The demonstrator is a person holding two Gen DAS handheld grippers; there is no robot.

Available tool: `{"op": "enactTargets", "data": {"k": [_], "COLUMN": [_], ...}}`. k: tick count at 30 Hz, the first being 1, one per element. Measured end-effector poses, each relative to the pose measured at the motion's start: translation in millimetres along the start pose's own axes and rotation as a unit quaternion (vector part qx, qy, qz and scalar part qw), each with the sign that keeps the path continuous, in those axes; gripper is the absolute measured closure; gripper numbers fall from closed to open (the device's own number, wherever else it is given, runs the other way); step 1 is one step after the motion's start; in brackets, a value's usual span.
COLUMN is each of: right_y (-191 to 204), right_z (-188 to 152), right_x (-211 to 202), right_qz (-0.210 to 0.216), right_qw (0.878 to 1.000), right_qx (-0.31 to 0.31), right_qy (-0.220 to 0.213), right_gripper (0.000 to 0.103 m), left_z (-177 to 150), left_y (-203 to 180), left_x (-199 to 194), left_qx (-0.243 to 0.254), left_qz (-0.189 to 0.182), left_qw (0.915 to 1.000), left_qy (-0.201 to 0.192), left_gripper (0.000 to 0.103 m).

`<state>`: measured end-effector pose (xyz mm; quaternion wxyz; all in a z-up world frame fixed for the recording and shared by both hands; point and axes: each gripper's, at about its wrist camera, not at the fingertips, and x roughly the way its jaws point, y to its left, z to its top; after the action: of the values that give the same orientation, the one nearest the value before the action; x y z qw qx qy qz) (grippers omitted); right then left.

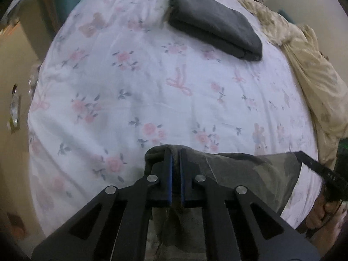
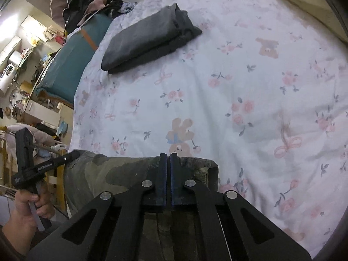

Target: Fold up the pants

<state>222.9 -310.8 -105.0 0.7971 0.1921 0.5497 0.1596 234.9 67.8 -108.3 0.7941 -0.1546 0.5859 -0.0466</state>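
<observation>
Camouflage pants (image 1: 239, 169) are held up over the near side of the bed, stretched between both grippers. My left gripper (image 1: 175, 152) is shut on one corner of the pants' edge. My right gripper (image 2: 167, 155) is shut on the other corner; the pants (image 2: 113, 174) run left from it. The right gripper's tip shows at the right of the left wrist view (image 1: 315, 165). The left gripper shows at the left of the right wrist view (image 2: 71, 156). The rest of the pants hangs below, hidden by the grippers.
A folded dark grey garment (image 1: 215, 24) (image 2: 148, 39) lies on the far part of the floral bedsheet (image 1: 152, 82) (image 2: 250, 87). A beige quilt (image 1: 315, 76) is bunched along the bed's side. A teal headboard (image 2: 65, 63) and cluttered shelves (image 2: 19, 69) stand beyond the bed.
</observation>
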Motion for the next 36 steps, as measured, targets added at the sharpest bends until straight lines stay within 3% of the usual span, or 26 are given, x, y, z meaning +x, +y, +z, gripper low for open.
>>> {"op": "enactTargets", "data": {"k": [5,9,11,13,14,17,21,24,25,28,30,31,32,33,34,36], "right_y": [-7,2,6,27,40,82,120,124,120,94,65,56,50,49,48,48], "right_z": [-3,0,2,7,10,10,1,-3,0,12,16,17,18,18,18,13], "right_x": [20,14,9,-2,-7,0,52,91,93,90,89,84,77,68,58,31], "right_qz": [-0.053,-0.07,-0.082,-0.122,-0.124,-0.037,0.06,0.024,0.014,-0.067,-0.078,-0.073,-0.101,-0.144,-0.154,-0.121], "right_qw": [0.998,0.997,0.996,0.991,0.989,0.992,0.99,0.989,0.99,0.989,0.989,0.99,0.988,0.982,0.981,0.988], "right_qx": [0.008,-0.004,-0.005,-0.056,-0.079,-0.121,-0.12,-0.114,-0.11,-0.101,-0.078,-0.074,-0.081,-0.097,-0.105,-0.095], "right_qy": [0.026,0.016,0.015,-0.011,-0.022,-0.013,0.052,0.09,0.09,0.081,0.094,0.095,0.085,0.071,0.058,0.034], "right_gripper": [0.103,0.101,0.101,0.101,0.1,0.096,0.096,0.103,0.103,0.103,0.103,0.103,0.103,0.094,0.094,0.094], "left_z": [-5,-2,-1,-2,-3,-10,-20,-21,-20,-23,-24,-25,-25,-26,-27,-33], "left_y": [-4,-6,-3,-2,-5,-23,-36,-32,-31,-29,-29,-29,-29,-29,-29,-36], "left_x": [4,0,-5,-16,-27,-50,-49,-42,-41,-37,-34,-33,-34,-35,-37,-41], "left_qx": [0.013,0.008,0.003,0.001,0.009,0.048,0.071,0.072,0.07,0.064,0.067,0.067,0.064,0.062,0.062,0.079], "left_qz": [0.017,0.021,0.044,0.072,0.07,0.02,0.011,0.016,0.021,0.025,0.029,0.029,0.027,0.023,0.017,0.0], "left_qw": [0.9998,0.9997,0.999,0.997,0.9965,0.9954,0.9947,0.9956,0.9958,0.9963,0.9962,0.9962,0.9965,0.9967,0.9967,0.9956], "left_qy": [0.0,-0.004,-0.01,-0.028,-0.045,-0.081,-0.073,-0.058,-0.056,-0.051,-0.048,-0.047,-0.046,-0.047,-0.049,-0.051], "left_gripper": [0.1,0.095,0.094,0.093,0.093,0.093,0.093,0.093,0.093,0.092,0.088,0.084,0.075,0.071,0.068,0.068]}}
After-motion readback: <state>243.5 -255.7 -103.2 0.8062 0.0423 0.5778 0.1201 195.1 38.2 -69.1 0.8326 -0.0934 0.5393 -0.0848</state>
